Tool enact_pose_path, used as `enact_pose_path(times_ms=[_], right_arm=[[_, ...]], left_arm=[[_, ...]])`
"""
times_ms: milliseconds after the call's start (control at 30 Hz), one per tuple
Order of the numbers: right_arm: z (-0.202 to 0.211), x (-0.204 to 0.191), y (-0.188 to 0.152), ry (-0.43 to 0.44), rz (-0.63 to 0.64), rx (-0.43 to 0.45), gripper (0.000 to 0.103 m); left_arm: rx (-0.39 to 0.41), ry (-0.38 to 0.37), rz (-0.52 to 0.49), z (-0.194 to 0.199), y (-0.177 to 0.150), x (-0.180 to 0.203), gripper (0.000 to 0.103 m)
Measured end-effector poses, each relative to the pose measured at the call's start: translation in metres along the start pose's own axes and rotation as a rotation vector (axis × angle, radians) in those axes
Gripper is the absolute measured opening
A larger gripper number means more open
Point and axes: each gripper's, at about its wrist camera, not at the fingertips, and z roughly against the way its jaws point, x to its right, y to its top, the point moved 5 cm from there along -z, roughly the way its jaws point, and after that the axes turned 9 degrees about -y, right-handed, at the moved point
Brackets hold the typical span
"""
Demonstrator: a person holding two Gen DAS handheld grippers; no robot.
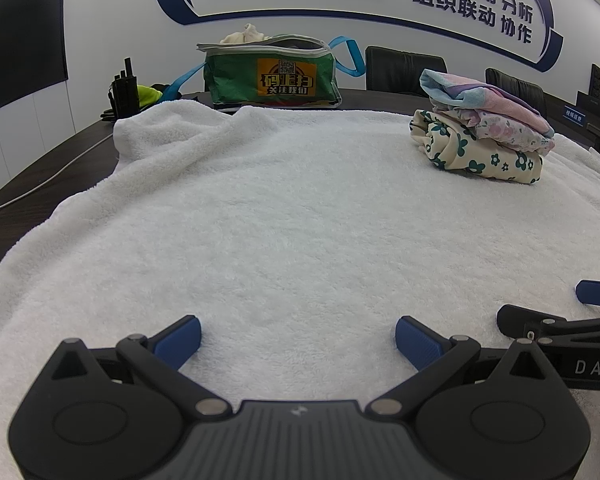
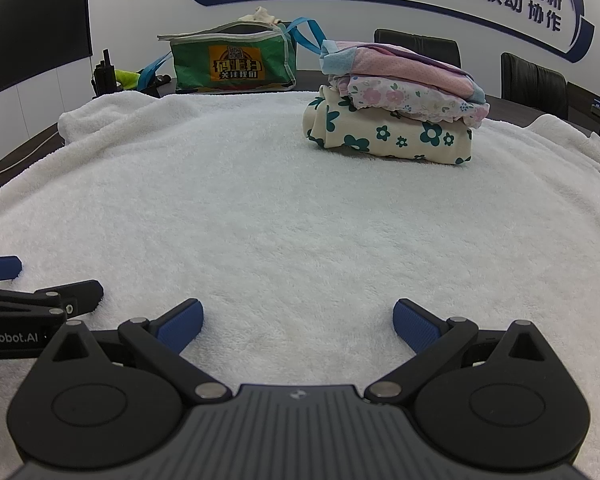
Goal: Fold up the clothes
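Both tools, left tool [image 1: 298,338] and right tool [image 2: 298,322], hang spread wide and empty over the white terry towel [image 1: 300,220] covering the desk. The stack of folded floral cotton garments [image 2: 396,108] sits upper right of centre: soft, light, floppy; best pinched at a folded edge.

Wall sign [image 1: 472,4] reads 组织联动; right gripper [image 1: 592,368] reads "DAS".

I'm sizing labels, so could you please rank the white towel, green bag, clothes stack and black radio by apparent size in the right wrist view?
1. white towel
2. clothes stack and green bag: look alike, bag farther, unranked
3. black radio
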Motion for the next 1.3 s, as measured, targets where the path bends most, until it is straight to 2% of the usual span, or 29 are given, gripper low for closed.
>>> enact_pose_path(times_ms=[567,667,700,800,867,967,1033,1167,1300], right_arm=[[0.000,0.000,0.000,-0.003,0.003,-0.001,0.102],[0.001,0.000,0.001,0.001,0.006,0.000,0.103],[0.002,0.000,0.001,0.011,0.011,-0.002,0.103],[0.005,0.006,0.004,0.116,0.022,-0.015,0.103],[0.010,0.018,0.010,0.168,0.004,0.004,0.103],[0.020,0.041,0.023,0.138,-0.027,0.081,0.103],[0.023,0.056,0.033,0.144,-0.029,0.100,0.103],[0.022,0.086,0.051,0.164,-0.052,0.121,0.103],[0.009,0.116,0.072,0.117,-0.072,0.135,0.103]], left_arm=[[-0.003,0.007,-0.007,-0.001,0.001,0.002,0.103],[-0.001,-0.007,0.018,0.004,0.003,-0.001,0.103],[0.003,-0.018,0.032,0.007,0.004,0.000,0.103],[0.048,-0.076,0.040,0.020,0.011,0.007,0.103],[0.077,-0.100,-0.002,0.025,0.018,0.015,0.103],[0.083,-0.094,-0.082,0.024,0.031,0.028,0.103],[0.073,-0.074,-0.111,0.017,0.038,0.035,0.103],[0.050,-0.079,-0.107,0.003,0.055,0.048,0.103],[0.040,-0.110,-0.106,-0.017,0.075,0.059,0.103]])
